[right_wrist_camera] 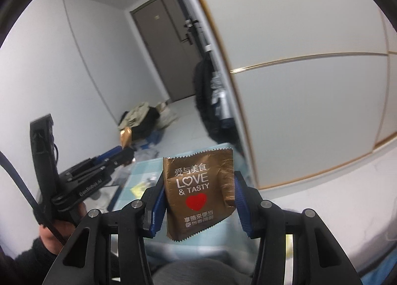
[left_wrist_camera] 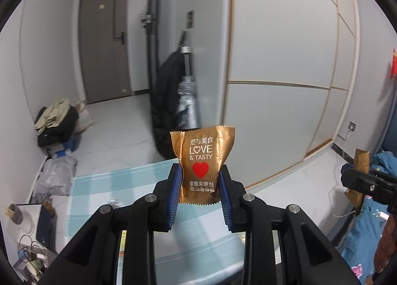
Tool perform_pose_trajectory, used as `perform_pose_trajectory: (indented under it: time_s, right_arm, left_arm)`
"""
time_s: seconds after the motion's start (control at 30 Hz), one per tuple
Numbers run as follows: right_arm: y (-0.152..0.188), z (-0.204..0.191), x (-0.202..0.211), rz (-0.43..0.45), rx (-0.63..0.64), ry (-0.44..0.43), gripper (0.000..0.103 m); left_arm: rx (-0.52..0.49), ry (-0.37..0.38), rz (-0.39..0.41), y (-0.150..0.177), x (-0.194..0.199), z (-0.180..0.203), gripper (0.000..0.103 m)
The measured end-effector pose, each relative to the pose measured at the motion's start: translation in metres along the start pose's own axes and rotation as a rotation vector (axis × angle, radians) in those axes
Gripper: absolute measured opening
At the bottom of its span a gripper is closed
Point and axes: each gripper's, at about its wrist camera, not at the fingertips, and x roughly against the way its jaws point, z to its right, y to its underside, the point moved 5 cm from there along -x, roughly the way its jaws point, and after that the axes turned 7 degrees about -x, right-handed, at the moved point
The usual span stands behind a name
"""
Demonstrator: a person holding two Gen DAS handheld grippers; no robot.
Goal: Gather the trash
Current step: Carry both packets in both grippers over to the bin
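While each tool pinches one, two gold wrappers show: left tool wrapper, right tool wrapper.

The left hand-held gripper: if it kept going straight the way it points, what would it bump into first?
Probably the dark coat hanging on the open door's edge, straight beyond the gold packet clamped in the left hand-held gripper. Depth is uncertain.

From my left wrist view, the second gold packet sits mostly behind the right hand-held gripper, which the frame edge cuts off. The hanging dark coat is smeared by blur. In my right wrist view, the bottom-edge grey shape is too blurred to identify.
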Motion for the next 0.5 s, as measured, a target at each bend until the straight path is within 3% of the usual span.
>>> perform_pose_trajectory:
  time_s: [0.23,0.5]
  right_arm:
    - [0.008,0.069,0.005,-0.001,-0.081,0.137,0.048]
    - [0.028,0.141,-0.006,-0.065,-0.189,0.244,0.048]
  left_arm:
    - [-0.044,0.109,-0.045,-0.004,-0.022,0.049,0.025]
    - [-0.047,0.318,-0.202,0.012,-0.068,0.100,0.025]
